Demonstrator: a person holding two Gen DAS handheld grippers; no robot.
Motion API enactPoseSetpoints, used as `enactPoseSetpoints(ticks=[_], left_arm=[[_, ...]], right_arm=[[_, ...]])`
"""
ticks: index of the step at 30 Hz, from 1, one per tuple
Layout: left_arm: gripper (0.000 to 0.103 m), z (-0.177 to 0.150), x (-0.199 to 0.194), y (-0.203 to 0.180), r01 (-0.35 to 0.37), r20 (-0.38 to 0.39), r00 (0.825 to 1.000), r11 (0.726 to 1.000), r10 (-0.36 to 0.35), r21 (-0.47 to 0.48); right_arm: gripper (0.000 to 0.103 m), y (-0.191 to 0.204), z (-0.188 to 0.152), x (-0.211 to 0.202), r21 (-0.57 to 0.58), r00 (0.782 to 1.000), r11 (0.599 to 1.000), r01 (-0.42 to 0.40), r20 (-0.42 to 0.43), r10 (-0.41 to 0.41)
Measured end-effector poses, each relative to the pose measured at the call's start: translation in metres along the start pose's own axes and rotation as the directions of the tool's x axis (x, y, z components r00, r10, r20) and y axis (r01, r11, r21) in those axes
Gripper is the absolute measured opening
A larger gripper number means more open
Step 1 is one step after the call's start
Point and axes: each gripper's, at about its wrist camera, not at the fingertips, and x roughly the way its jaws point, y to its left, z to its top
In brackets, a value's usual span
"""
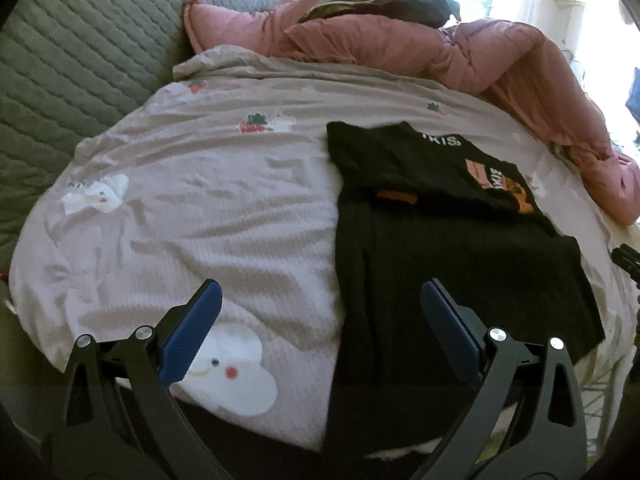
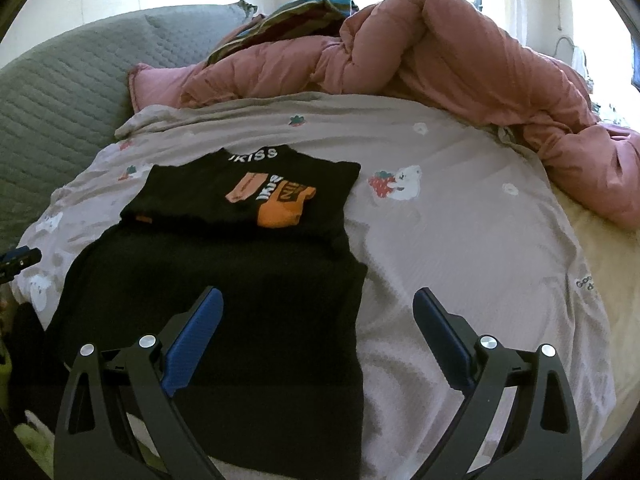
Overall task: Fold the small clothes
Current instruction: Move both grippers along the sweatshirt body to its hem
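A black garment (image 1: 448,264) with orange and pink print lies flat on the bed, partly folded, with its upper part laid over the lower. It shows in the right wrist view (image 2: 224,272) too. My left gripper (image 1: 320,300) is open and empty, above the garment's near left edge. My right gripper (image 2: 318,304) is open and empty, above the garment's near right edge. The right gripper's tip (image 1: 626,258) shows at the right edge of the left wrist view. The left gripper's tip (image 2: 20,260) shows at the left edge of the right wrist view.
The bed has a pale pink sheet (image 1: 200,208) with strawberry and bear prints. A bunched pink duvet (image 2: 460,64) lies along the far and right side. A grey quilted headboard (image 1: 72,48) is at the left. Dark striped cloth (image 1: 380,0) sits behind the duvet.
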Motion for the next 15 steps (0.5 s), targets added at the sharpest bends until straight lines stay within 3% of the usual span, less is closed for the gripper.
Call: enactPoseSetpoints(ticks=[6, 11, 13, 15], left_arm=[[0.092, -0.020, 0.000, 0.000, 0.042, -0.040, 0.998, 0.999, -0.043, -0.014], [0.085, -0.038, 0.000, 0.003, 0.061, -0.077, 0.995, 0.998, -0.063, -0.023], [0.073, -0.042, 0.000, 0.005, 0.068, -0.088, 0.994, 0.997, -0.070, -0.031], [0.070, -0.047, 0.000, 0.007, 0.069, -0.097, 0.993, 0.997, -0.072, -0.036]], right_arm=[[0.095, 0.005, -0.012, -0.002, -0.022, 1.000, 1.000, -0.015, -0.021, 0.014], [0.095, 0.007, -0.020, -0.002, -0.029, 0.999, 0.999, -0.026, -0.039, 0.025], [0.095, 0.008, -0.024, -0.001, -0.033, 0.998, 0.999, -0.029, -0.049, 0.027], [0.095, 0.009, -0.028, 0.000, -0.038, 0.998, 0.999, -0.034, -0.057, 0.032]])
